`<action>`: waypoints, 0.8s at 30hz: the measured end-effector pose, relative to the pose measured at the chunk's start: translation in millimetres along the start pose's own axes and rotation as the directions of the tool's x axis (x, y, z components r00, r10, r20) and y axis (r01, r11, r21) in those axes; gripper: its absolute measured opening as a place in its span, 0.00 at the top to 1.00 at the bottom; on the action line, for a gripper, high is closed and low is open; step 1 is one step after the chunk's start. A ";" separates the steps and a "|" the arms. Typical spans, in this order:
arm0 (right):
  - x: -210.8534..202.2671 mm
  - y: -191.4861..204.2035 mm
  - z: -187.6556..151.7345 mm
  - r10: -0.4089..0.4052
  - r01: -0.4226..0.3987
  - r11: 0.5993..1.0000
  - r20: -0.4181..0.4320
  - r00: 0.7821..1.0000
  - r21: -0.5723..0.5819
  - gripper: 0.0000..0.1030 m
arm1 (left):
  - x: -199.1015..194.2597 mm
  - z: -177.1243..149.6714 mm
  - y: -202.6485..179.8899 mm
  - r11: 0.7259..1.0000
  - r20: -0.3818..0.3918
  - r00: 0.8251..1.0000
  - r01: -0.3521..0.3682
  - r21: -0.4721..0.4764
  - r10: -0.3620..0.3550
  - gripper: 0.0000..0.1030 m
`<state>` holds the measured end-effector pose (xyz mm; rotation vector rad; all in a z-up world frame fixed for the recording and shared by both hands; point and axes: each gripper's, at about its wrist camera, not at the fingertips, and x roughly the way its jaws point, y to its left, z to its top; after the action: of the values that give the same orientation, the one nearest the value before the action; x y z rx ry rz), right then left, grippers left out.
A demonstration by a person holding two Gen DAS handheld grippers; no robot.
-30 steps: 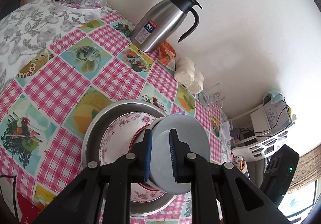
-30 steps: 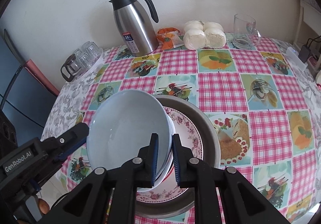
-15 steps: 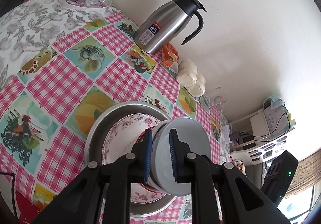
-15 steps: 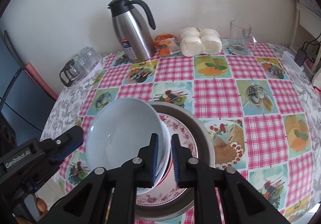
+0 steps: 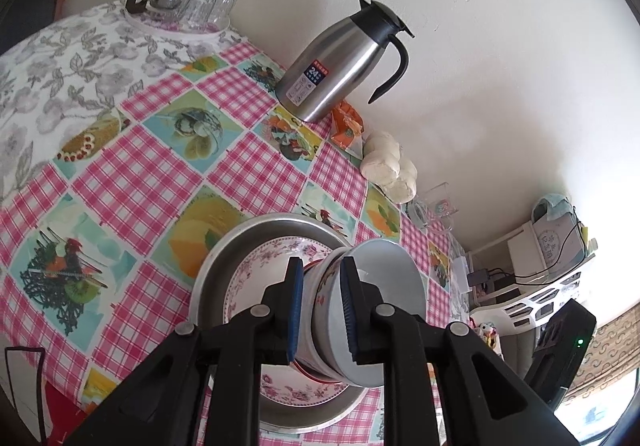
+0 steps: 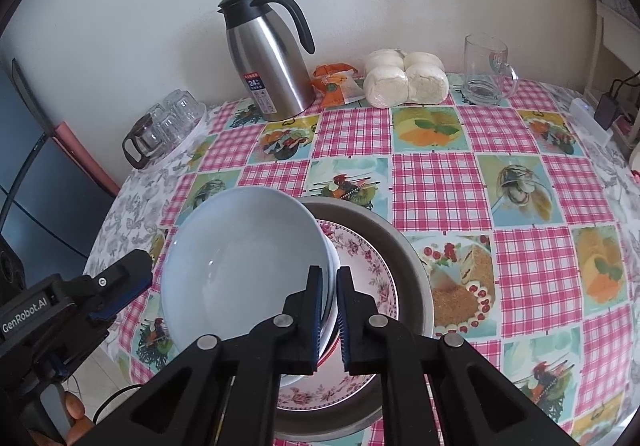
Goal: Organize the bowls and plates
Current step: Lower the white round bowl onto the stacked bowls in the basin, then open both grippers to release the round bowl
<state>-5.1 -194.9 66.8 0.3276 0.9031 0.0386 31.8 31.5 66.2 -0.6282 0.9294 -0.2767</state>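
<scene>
Right gripper [image 6: 329, 298]: jaws drawn nearly together, pinching the near rim of the pale blue bowl [image 6: 240, 266], which is tilted with its hollow toward the right wrist camera.

Left gripper [image 5: 320, 306]: jaws narrowly parted and just opened a little further, standing on either side of the bowls. The left pad lies against the flowered bowl [image 5: 320, 286], red-rimmed and nested under the blue one; the right pad lies against the outer wall of the blue bowl. Whether the pads still press cannot be told.

Beneath the bowls: a flowered plate [image 6: 368, 258] lies inside a wide metal basin [image 6: 412, 270], which rests on the pink checked tablecloth [image 6: 440, 182]. The lower edge of the nested bowls sits over the plate; contact cannot be told.

Far side of the table, along the wall: a steel jug [image 6: 268, 58] with a black handle, an orange packet [image 6: 336, 84] just beside it, white buns [image 6: 404, 80] in a cluster, and a glass mug [image 6: 486, 68]. At the far left corner, a glass pot [image 6: 142, 140] and upturned tumblers [image 6: 180, 112] stand together on a tray.
</scene>
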 end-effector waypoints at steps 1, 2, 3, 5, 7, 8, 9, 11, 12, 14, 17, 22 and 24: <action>-2.9 -0.2 0.6 -0.002 0.002 1.000 0.008 1.000 -0.001 0.91 | -1.5 0.1 -0.4 1.000 0.007 1.000 -0.006 0.007 0.006 0.80; -6.3 -0.8 1.1 -0.004 0.004 1.000 0.020 1.000 -0.001 0.91 | -2.8 -0.1 -0.9 1.000 0.011 1.000 -0.013 0.015 0.013 0.75; -9.7 -1.5 1.7 -0.005 0.005 1.000 0.030 1.000 -0.003 0.91 | -3.2 -0.3 -1.5 1.000 0.012 1.000 -0.021 0.023 0.021 0.71; -14.5 -2.9 2.0 -0.007 0.007 1.000 0.042 0.999 -0.005 0.90 | -3.1 -1.0 -0.5 0.999 0.010 1.000 -0.028 0.023 0.028 0.53; -16.8 -4.2 1.6 -0.016 0.017 1.000 0.048 0.999 -0.008 0.81 | -2.4 -2.3 1.2 0.999 0.003 0.999 -0.046 0.013 0.046 0.50; -17.3 -4.8 1.1 -0.027 0.027 1.000 0.048 0.998 -0.010 0.78 | -2.5 -3.0 2.2 0.999 0.002 0.999 -0.052 0.010 0.052 0.48; -18.0 -5.8 0.6 -0.036 0.037 0.999 0.051 0.998 -0.011 0.75 | -3.2 -3.8 3.6 0.998 0.001 0.998 -0.062 0.006 0.062 0.46; -20.4 -7.7 -0.7 -0.041 0.041 0.999 0.056 0.998 -0.010 0.74 | -5.5 -5.2 5.8 0.997 0.008 0.997 -0.082 0.002 0.082 0.39; -21.9 -8.7 -1.5 -0.040 0.041 0.999 0.060 0.997 -0.010 0.69 | -7.0 -6.1 6.3 0.995 0.014 0.995 -0.096 0.005 0.096 0.36; -26.0 -10.7 -4.2 -0.049 0.050 0.999 0.071 0.996 -0.010 0.49 | -9.3 -7.8 7.7 0.991 0.024 0.991 -0.130 0.013 0.130 0.23; -30.2 -13.0 -7.9 -0.059 0.061 0.998 0.081 0.995 -0.020 0.37 | -10.0 -11.1 11.4 0.986 0.034 0.985 -0.169 0.015 0.168 0.15; -30.0 -17.2 -16.6 -0.062 0.064 0.998 0.079 0.995 -0.026 0.16 | -11.0 -19.0 14.9 0.975 0.045 0.975 -0.219 0.037 0.217 0.07; -30.2 -18.5 -20.7 -0.065 0.067 0.997 0.079 0.995 -0.033 0.09 | -12.0 -21.9 15.3 0.970 0.046 0.970 -0.240 0.050 0.237 0.06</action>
<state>-41.9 -212.2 72.5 0.2641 0.8343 -0.0191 6.4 41.0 55.1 -0.4642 0.9456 -0.0737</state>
